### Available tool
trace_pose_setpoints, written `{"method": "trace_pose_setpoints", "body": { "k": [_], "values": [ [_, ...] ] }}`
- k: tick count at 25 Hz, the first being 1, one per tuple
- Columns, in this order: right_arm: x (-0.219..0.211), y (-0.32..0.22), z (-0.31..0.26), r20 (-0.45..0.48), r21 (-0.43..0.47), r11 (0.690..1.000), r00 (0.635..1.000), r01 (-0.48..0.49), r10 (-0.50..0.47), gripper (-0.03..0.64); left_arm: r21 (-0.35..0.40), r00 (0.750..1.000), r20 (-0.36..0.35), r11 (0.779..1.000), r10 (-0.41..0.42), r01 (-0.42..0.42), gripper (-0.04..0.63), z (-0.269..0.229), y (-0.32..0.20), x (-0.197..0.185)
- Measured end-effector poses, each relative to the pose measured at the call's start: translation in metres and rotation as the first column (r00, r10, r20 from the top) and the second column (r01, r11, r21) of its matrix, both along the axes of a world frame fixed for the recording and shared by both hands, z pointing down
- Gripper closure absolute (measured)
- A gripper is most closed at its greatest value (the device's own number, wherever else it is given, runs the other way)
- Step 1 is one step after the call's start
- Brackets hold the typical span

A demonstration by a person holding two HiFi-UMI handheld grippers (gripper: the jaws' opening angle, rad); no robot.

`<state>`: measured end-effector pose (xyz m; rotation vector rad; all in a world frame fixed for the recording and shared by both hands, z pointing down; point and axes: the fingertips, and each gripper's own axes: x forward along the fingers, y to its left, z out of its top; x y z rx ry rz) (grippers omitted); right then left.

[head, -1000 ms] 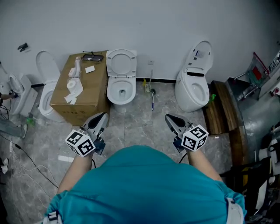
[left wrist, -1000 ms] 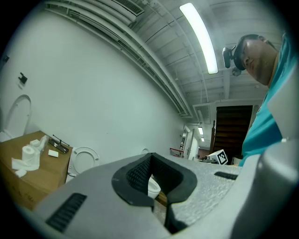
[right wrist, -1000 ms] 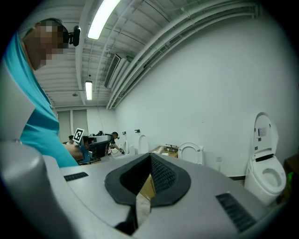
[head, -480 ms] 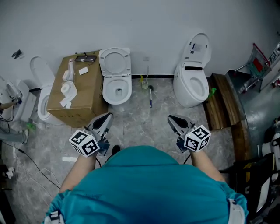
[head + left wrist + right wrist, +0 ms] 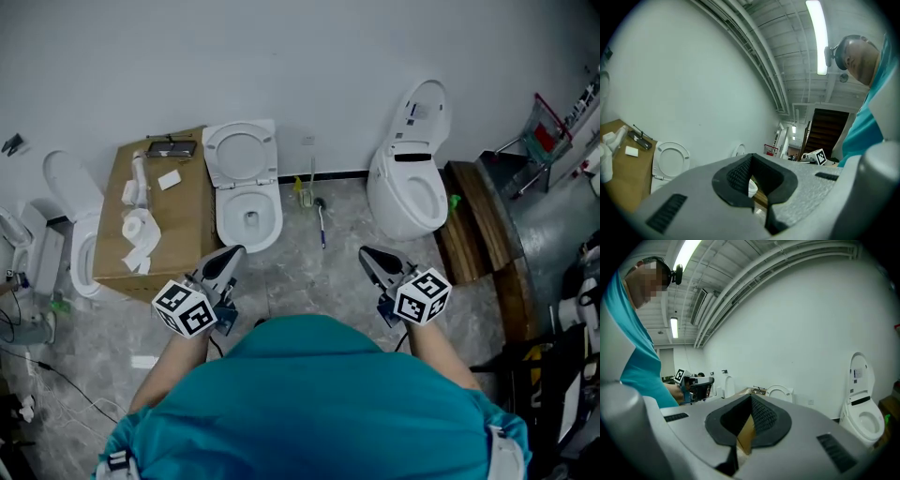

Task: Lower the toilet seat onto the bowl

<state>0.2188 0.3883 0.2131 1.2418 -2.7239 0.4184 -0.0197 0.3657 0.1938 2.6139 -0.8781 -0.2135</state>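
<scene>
- Head view: the left gripper (image 5: 229,255) and the right gripper (image 5: 368,256) are held clenched and empty over the floor (image 5: 292,274), well apart from the toilet seat (image 5: 241,152). The toilet seat is stood up against the wall, above the bowl (image 5: 249,217). A cardboard box (image 5: 155,230) is set just beside the bowl.
- Left gripper view: the jaws are pressed together with nothing gripped; the raised toilet seat is seen at far left.
- Right gripper view: the jaws are closed on nothing; a second toilet (image 5: 862,413) is seen at right.

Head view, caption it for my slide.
Left gripper and right gripper shut, empty, short of the middle toilet, seat raised.
</scene>
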Motion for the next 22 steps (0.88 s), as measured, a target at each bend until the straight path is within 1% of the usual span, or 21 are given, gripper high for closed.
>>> {"method": "trace_pose_setpoints", "body": {
  "k": [6, 12, 17, 22],
  "values": [
    [-0.048, -0.086, -0.012, -0.011, 0.015, 0.999, 0.999, -0.036, 0.037, 0.617, 0.017, 0.999, 0.002, 0.999, 0.045, -0.045, 0.592, -0.009, -0.097, -0.045],
    [-0.081, -0.155, -0.009, -0.022, 0.010, 0.999, 0.999, -0.030, 0.030, 0.617, 0.003, 0.998, 0.007, 0.999, 0.055, -0.055, 0.592, -0.003, -0.157, -0.074],
    [-0.088, -0.193, -0.003, -0.028, -0.004, 1.000, 1.000, -0.003, 0.003, 0.617, -0.026, 1.000, 0.008, 1.000, 0.014, -0.013, 0.592, 0.009, -0.190, -0.090],
    [-0.071, -0.231, 0.012, -0.013, -0.025, 0.999, 0.999, 0.035, -0.035, 0.617, -0.045, 0.999, 0.030, 0.999, -0.027, 0.028, 0.592, 0.020, -0.216, -0.076]
  ]
}}
